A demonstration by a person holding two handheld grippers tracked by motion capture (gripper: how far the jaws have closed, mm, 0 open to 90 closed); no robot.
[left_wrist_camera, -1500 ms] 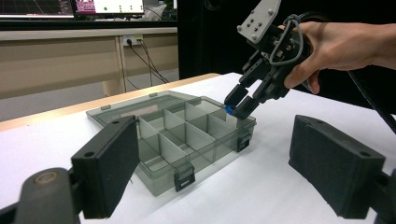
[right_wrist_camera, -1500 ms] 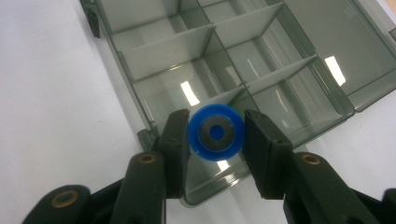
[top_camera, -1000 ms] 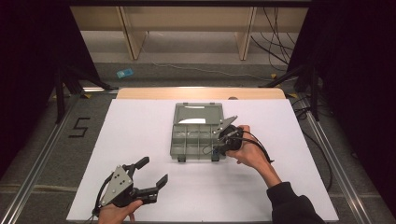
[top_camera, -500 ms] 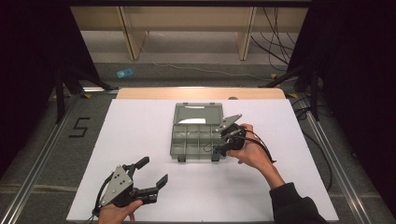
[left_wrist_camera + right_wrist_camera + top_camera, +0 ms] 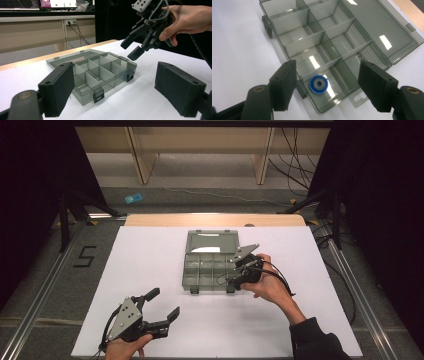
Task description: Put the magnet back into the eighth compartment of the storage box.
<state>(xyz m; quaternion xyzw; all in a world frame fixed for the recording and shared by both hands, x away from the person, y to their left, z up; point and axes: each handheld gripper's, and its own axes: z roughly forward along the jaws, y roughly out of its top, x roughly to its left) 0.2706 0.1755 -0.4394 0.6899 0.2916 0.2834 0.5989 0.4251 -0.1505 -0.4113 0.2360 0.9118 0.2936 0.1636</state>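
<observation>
Right claw (image 5: 324, 86) just opening, empty, blue ring (image 5: 318, 84) in box (image 5: 372, 37) beneath

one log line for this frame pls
right gripper: jaws just opened, above box | blue ring: lying in end compartment | organizer box: lid open | left gripper: open, idle

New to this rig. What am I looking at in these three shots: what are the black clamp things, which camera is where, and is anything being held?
No robot here: a person holds a two-jaw tool in each hand. The high view looks down on a white table from the person's side. The other two cameras ride on the tools and look along their black jaws.

On the table lies a clear grey compartment box with its lid folded open. The right tool hovers over the box's near right corner; its jaws have just been opening, and a small blue ring lies loose in the compartment below, touching neither pad. The left tool waits near the table's front edge, jaws open and empty. Nothing is held.
</observation>
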